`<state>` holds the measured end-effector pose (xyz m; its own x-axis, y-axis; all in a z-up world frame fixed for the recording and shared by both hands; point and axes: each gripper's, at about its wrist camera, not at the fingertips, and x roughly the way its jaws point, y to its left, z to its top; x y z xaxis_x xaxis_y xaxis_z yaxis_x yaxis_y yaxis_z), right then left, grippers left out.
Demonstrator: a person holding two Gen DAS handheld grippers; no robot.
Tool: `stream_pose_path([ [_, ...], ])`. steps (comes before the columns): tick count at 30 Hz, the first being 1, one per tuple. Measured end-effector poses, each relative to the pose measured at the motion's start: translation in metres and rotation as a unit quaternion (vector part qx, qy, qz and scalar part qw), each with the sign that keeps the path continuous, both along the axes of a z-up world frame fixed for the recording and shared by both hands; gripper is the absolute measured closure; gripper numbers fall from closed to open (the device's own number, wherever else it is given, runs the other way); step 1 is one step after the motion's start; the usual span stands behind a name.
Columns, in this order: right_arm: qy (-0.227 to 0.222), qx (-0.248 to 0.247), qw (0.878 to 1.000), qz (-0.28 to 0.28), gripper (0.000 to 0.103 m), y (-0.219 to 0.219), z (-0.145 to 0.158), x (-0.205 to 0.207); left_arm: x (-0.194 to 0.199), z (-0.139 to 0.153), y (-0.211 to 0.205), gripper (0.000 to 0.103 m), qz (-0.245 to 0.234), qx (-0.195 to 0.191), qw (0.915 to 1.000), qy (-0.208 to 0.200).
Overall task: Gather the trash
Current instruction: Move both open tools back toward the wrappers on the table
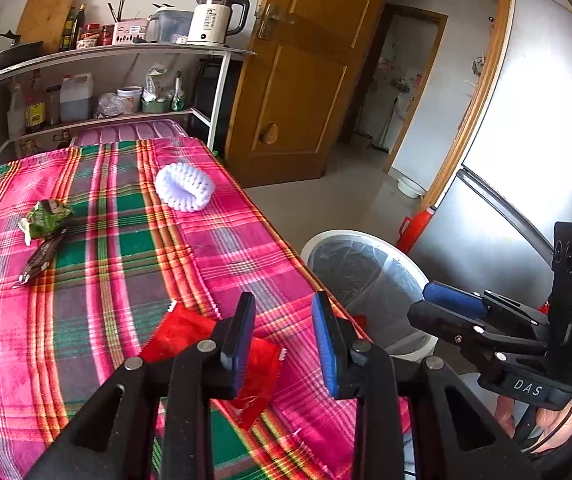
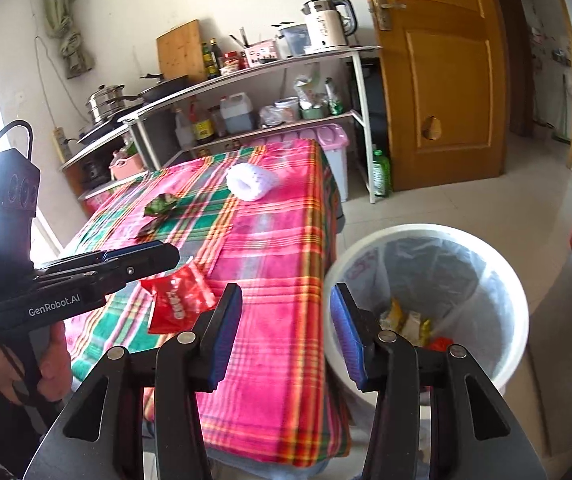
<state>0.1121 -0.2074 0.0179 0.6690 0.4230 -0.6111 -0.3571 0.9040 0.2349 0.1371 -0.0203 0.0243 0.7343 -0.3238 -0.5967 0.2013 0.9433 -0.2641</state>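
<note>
The left gripper [image 1: 284,344] hangs over the near edge of a table covered in a pink and green plaid cloth [image 1: 134,240], its pads spread with nothing between them, a red wrapper [image 1: 184,330] lying flat just beneath its left pad. The right gripper [image 2: 286,334] is also spread and empty, above the gap between the table and a white bin [image 2: 497,264] lined with a clear bag, with a few wrappers at the bottom. Farther back on the cloth lie a green wrapper [image 1: 48,218], a dark wrapper [image 1: 40,260] touching it, and a white foam net [image 1: 185,187], well apart from both tools.
</note>
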Motion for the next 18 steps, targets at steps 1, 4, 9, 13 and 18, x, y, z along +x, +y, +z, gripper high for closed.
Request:
stream_pose_path([
  [1,-0.001,-0.001,1.000,0.004,0.056,0.004,0.000,-0.001,-0.003,0.000,0.005,0.072,0.005,0.001,1.0000,-0.001],
  [4,-0.003,-0.004,1.000,0.018,0.056,0.015,0.000,-0.003,-0.010,-0.002,0.021,0.072,0.020,0.001,0.9998,-0.001],
  [9,-0.004,-0.008,0.999,0.044,0.054,0.033,0.000,-0.002,-0.019,-0.006,0.048,0.072,0.046,0.000,0.9989,0.000],
  [13,0.000,-0.012,0.998,0.064,0.045,0.049,-0.004,-0.002,-0.023,-0.009,0.067,0.072,0.066,0.000,0.9978,0.002],
  [18,0.001,-0.022,0.996,0.089,0.044,0.069,-0.007,-0.001,-0.028,-0.010,0.087,0.072,0.086,-0.001,0.9963,0.001],
])
